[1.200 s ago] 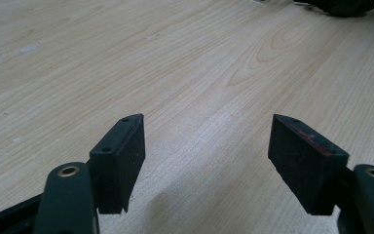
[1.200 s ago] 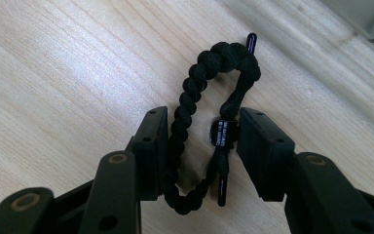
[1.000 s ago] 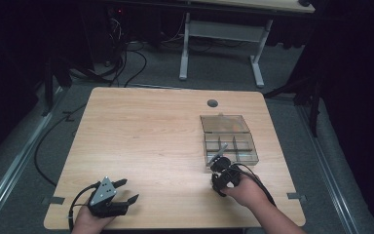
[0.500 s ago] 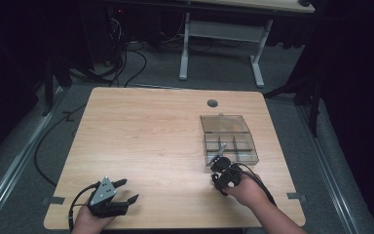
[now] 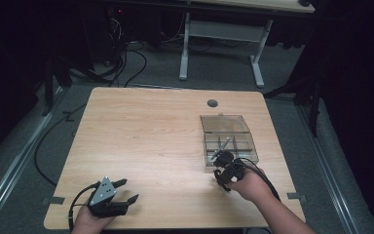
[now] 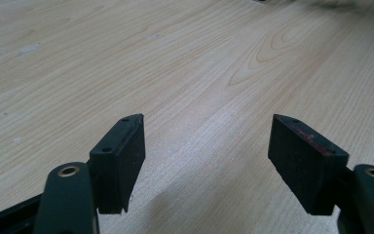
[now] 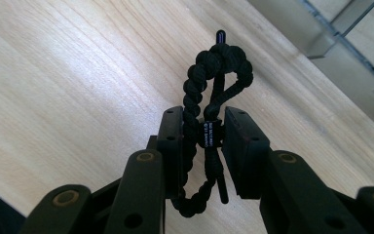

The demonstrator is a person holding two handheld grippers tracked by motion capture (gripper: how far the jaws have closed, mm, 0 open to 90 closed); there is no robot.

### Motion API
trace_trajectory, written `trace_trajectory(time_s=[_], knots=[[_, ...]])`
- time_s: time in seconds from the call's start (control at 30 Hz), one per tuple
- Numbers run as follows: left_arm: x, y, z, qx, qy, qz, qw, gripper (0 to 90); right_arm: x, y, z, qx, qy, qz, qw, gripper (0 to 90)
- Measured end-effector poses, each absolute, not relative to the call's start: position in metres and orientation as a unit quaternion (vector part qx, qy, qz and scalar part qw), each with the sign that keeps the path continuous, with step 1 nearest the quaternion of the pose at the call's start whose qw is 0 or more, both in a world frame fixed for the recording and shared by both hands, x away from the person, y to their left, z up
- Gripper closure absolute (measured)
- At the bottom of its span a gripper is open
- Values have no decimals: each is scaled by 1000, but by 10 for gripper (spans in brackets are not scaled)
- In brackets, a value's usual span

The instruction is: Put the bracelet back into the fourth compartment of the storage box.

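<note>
Left gripper (image 5: 121, 191) parked low at counter (image 5: 146, 136) near edge, fingers (image 6: 119, 156) apart, empty; right gripper (image 5: 223, 168) fingers (image 7: 173, 146) clamped on braided black cord (image 7: 209, 102), held just beside clear compartment box (image 5: 228, 139), presumably for stowing.

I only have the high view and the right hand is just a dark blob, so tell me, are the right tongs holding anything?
Observer: Yes. The right tongs are shut on a black braided cord, looped and knotted at its top.
Operator: Is the cord touching the table?
Observer: I cannot tell; in the right gripper view its loop sticks up past the jaws, with the wooden table behind it.
Operator: And the left tongs?
Observer: The left tongs are open with bare wood between the jaws.
Operator: Where is the box?
Observer: The clear compartment box sits just beyond the right hand.
</note>
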State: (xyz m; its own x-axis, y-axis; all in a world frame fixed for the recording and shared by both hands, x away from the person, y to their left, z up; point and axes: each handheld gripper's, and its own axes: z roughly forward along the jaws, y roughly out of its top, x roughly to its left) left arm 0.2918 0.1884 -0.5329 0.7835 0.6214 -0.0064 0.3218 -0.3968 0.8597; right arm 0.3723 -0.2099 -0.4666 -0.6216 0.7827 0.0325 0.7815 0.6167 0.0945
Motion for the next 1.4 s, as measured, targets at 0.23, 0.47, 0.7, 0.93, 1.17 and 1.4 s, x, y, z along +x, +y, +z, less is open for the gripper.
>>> trace_trajectory(time_s=[0.23, 0.47, 0.7, 0.93, 1.17, 1.4], knots=[[292, 189, -533, 820, 288, 160, 468, 302, 375, -213, -456, 443, 895, 56, 2, 700], [292, 188, -533, 820, 288, 160, 468, 302, 383, -216, -444, 437, 897, 60, 9, 700], [292, 189, -533, 819, 288, 160, 469, 301, 392, -213, -436, 424, 904, 55, 16, 700], [292, 189, -533, 819, 287, 159, 470, 302, 407, -211, -429, 426, 903, 54, 12, 700], [292, 189, -533, 819, 287, 159, 470, 301, 418, -209, -428, 427, 902, 54, 9, 700], [292, 189, -533, 819, 287, 159, 470, 301, 433, -206, -427, 425, 904, 53, 11, 700]])
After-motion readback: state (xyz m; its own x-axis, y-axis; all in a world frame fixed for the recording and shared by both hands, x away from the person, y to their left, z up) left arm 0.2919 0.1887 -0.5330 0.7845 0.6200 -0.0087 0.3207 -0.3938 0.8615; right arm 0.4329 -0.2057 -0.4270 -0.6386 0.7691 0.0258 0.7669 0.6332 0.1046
